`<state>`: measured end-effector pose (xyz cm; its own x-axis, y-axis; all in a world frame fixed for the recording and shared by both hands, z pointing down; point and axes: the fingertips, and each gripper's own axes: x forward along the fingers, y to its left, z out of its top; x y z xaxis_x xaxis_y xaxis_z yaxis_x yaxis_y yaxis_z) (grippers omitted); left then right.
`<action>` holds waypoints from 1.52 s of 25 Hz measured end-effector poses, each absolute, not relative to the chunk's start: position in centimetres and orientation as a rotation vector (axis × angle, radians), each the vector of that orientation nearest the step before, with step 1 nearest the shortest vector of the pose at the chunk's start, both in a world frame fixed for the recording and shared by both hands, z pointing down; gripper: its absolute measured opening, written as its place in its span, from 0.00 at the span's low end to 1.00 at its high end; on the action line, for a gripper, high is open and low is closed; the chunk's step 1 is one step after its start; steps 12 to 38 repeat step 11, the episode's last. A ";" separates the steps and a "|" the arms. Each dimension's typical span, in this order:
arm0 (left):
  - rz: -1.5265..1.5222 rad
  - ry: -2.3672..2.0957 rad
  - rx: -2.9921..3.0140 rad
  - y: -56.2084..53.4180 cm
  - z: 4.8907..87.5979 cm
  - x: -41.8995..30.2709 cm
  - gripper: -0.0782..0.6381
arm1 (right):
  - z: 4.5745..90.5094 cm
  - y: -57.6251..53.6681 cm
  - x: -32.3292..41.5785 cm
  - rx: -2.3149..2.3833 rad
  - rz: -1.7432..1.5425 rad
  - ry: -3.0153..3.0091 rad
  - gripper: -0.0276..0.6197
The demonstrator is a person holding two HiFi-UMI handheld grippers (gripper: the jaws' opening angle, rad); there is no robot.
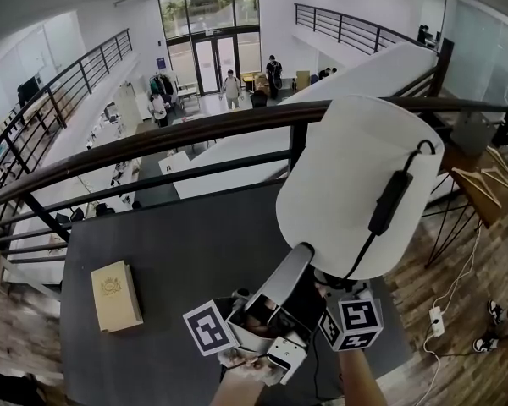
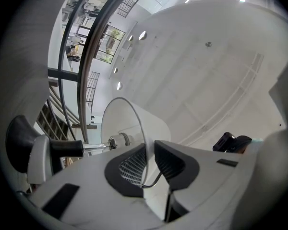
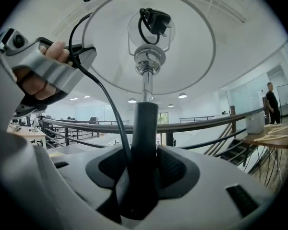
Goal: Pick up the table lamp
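The table lamp's white shade [image 1: 356, 184] fills the middle of the head view, held over the dark table [image 1: 152, 227]. My left gripper [image 1: 301, 254] reaches up to the shade's lower rim. In the left gripper view, the gripper [image 2: 149, 164] is shut on the thin rim of the shade [image 2: 134, 123]. My right gripper [image 3: 144, 169] is shut on the lamp's black pole [image 3: 145, 123], under the chrome socket [image 3: 146, 56]. A black cord with a switch [image 1: 389, 201] hangs down the outside of the shade. The lamp's base is hidden.
A tan box [image 1: 116, 294] lies on the table's left side. A dark railing [image 1: 195, 134] runs along the table's far edge, with an open hall below it. On the right there is wooden floor with a power strip [image 1: 436, 320] and cables.
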<state>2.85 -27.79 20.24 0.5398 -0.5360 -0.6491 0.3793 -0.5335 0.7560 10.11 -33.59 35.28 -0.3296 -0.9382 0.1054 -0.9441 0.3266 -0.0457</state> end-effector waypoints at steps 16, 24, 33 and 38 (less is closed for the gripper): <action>-1.167 -0.127 1.792 -27.9 20.4 3.6 0.20 | 35.3 -33.8 10.9 1.779 0.145 -2.515 0.36; -1.167 -0.127 1.792 -27.9 20.4 3.6 0.20 | 35.3 -33.8 10.9 1.779 0.145 -2.515 0.36; -1.167 -0.127 1.792 -27.9 20.4 3.6 0.20 | 35.3 -33.8 10.9 1.779 0.145 -2.515 0.36; -1.167 -0.127 1.792 -27.9 20.4 3.6 0.20 | 35.3 -33.8 10.9 1.779 0.145 -2.515 0.36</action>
